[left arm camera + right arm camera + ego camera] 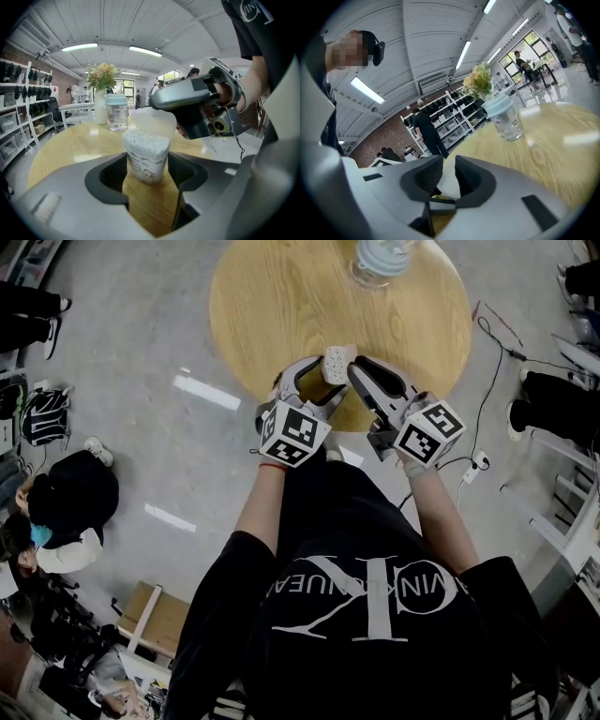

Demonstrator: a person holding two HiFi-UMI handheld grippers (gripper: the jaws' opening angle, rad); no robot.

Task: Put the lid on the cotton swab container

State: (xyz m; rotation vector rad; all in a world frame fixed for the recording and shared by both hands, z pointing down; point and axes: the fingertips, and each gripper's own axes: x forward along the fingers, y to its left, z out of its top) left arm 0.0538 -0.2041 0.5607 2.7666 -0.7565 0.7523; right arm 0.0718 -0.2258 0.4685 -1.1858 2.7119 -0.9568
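Observation:
The cotton swab container [146, 157], a small clear tub packed with white swabs, stands upright on the round wooden table [281, 296]. My left gripper [147, 166] is shut on its sides, and in the head view this left gripper [323, 379] sits at the table's near edge around the container [337, 360]. The translucent white lid [152, 123] hovers tilted just above and behind the tub's open top. My right gripper [449, 180] is shut on the lid [449, 187], whose far edge its jaws hide. From the right, the right gripper [359, 371] meets the left one.
A clear jar with a pale blue lid [380, 259] stands at the table's far side, also in the right gripper view [506, 119], beside a vase of flowers [101, 98]. A person sits on the floor to the left [70, 502]. A cable [487, 381] trails right of the table.

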